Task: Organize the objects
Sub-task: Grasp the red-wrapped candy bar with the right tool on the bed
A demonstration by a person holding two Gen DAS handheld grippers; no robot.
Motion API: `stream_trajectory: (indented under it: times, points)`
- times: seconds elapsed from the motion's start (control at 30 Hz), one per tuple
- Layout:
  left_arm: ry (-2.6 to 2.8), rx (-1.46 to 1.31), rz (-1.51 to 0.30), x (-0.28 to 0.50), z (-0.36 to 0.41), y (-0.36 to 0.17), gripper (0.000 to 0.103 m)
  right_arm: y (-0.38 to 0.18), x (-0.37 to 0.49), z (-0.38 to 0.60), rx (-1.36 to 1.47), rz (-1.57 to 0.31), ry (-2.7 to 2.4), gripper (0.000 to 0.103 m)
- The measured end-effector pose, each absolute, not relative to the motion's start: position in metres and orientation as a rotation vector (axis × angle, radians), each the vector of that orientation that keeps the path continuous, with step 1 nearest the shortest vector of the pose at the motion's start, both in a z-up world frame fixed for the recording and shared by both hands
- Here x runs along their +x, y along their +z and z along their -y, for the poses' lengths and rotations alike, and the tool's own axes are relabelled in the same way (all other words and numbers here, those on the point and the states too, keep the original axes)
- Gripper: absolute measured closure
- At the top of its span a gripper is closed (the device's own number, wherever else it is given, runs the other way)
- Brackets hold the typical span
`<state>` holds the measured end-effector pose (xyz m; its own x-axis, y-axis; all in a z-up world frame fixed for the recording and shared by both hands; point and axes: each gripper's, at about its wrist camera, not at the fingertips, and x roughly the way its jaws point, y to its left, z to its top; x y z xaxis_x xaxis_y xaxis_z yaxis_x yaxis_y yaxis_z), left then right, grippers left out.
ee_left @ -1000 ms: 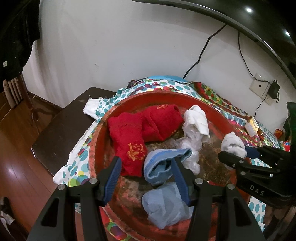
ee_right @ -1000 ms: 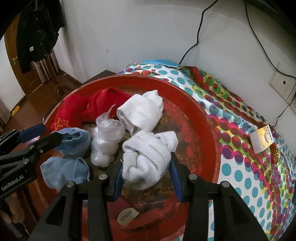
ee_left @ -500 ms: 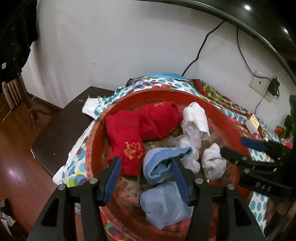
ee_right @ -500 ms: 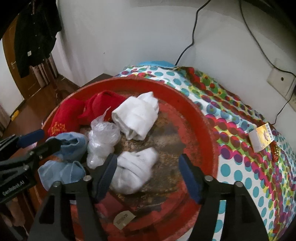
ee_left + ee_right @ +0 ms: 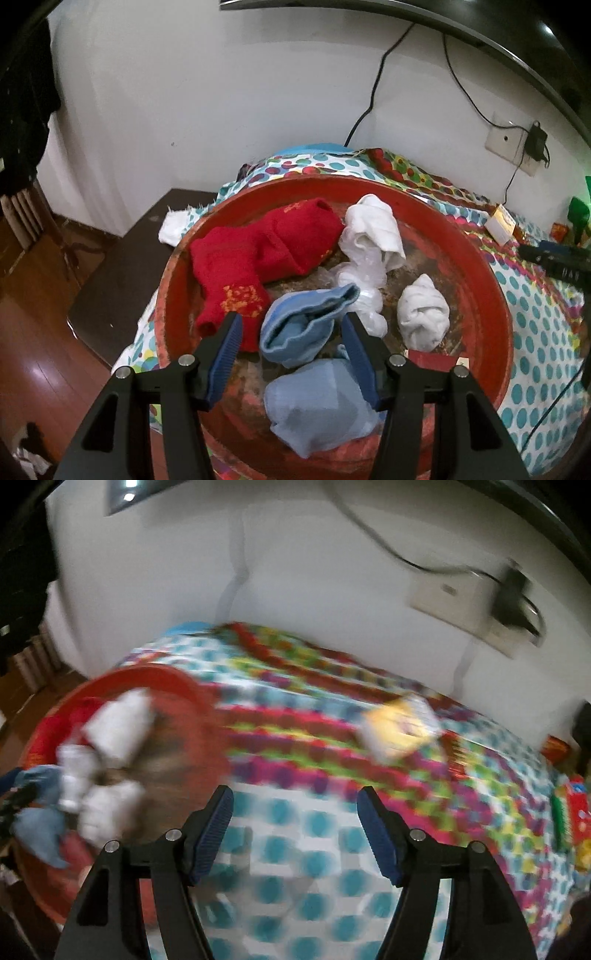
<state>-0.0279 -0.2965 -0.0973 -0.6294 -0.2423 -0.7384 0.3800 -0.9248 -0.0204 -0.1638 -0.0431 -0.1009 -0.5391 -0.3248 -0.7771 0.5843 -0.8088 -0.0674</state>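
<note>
A round red tray [image 5: 491, 280] on a polka-dot cloth [image 5: 295, 849] holds two red socks [image 5: 273, 243], a white sock [image 5: 376, 225], a crumpled clear plastic bag [image 5: 362, 273], a rolled white sock [image 5: 424, 314] and two light-blue socks. My left gripper [image 5: 291, 332] hovers open over the tray. The rolled blue sock [image 5: 303, 325] lies between its fingers, with a gap at the left pad. The other blue sock [image 5: 317, 402] lies nearer, under the gripper. My right gripper [image 5: 295, 812] is open and empty over the cloth, right of the tray [image 5: 155, 672]. That view is motion-blurred.
A small yellow-and-white box [image 5: 399, 727] lies on the cloth near the wall. Colourful packets [image 5: 572, 812] sit at the far right. A wall socket with a black charger [image 5: 517, 147] and cables hangs behind. A dark low table [image 5: 122, 266] and wooden floor lie left.
My right gripper opened, let go of the rolled white sock in the tray, and swung right over the cloth. The left gripper has barely moved.
</note>
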Motion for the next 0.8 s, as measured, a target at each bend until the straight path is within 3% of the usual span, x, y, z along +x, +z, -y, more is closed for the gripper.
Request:
stream_trajectory:
  times: [0.33,0.8]
  points:
    - [-2.55,1.122,-0.01,-0.036,0.261,-0.101,0.046,-0.146,-0.247,-0.057,1.233,-0.35,-2.49,0.036]
    - [-2.631,1.116,0.083,-0.05,0.222,-0.078,0.046,-0.172,-0.319,-0.053,1.208,-0.255,-2.464,0.033]
